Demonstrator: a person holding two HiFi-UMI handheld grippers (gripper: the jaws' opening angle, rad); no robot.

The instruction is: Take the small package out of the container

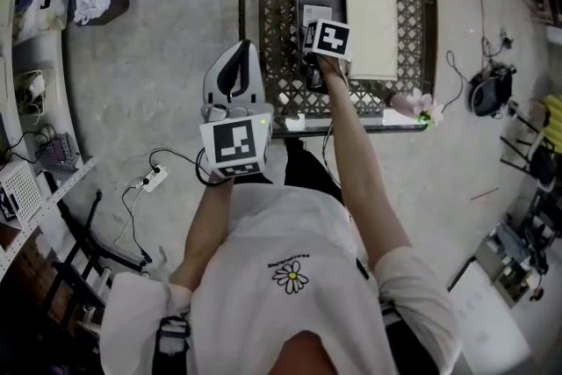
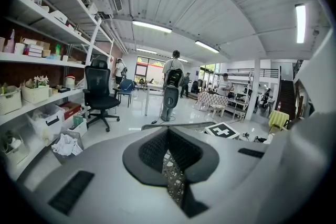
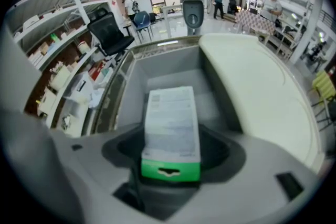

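The person wears a white short-sleeved T-shirt (image 1: 263, 312) with a small daisy print (image 1: 291, 276) on the chest (white petals, yellow centre) under a line of tiny dark lettering, and dark trousers (image 1: 307, 173). The left tongs (image 2: 169, 162) and right tongs (image 3: 170, 157) have smooth pale grey shells and dark textured pads (image 2: 152, 152). Each carries a white cube (image 1: 234, 145) with black square markers.

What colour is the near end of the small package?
Green on the small package; right gripper view shows it best.

A big open lab-workshop: stocked wall shelves (image 2: 37, 57), office chair (image 2: 100, 93), strip lights (image 2: 151, 26), concrete floor (image 1: 167, 57).
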